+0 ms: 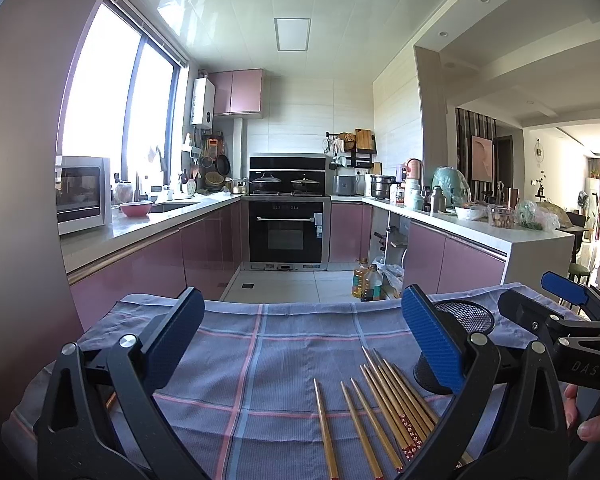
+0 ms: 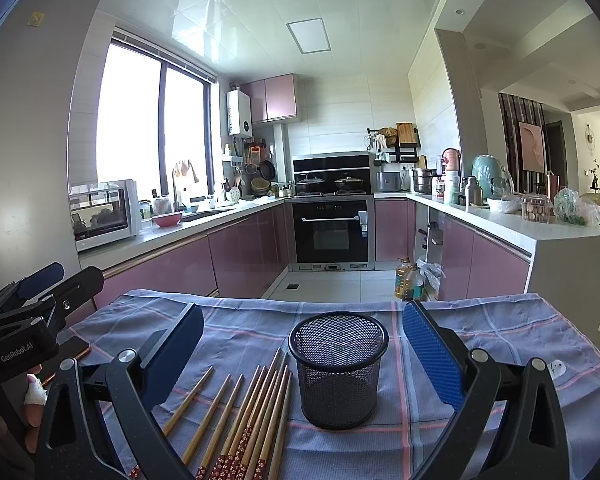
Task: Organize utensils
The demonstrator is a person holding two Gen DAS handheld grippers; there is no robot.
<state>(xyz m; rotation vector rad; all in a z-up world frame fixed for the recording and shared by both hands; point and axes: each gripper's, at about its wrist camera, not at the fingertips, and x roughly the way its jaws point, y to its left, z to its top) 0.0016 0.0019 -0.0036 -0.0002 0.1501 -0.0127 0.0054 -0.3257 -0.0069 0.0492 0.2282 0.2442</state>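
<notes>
Several wooden chopsticks with red patterned ends lie loose on a blue plaid cloth; they also show in the left wrist view. A black mesh holder stands upright and empty just right of them, partly hidden behind a finger in the left wrist view. My left gripper is open and empty above the cloth, left of the chopsticks. My right gripper is open and empty, with the holder between its fingers' line of sight. Each gripper appears at the edge of the other's view.
The cloth-covered table stands at the near end of a kitchen with pink cabinets. A phone lies at the cloth's left edge. Oil bottles stand on the floor beyond the table. Counters run along both sides.
</notes>
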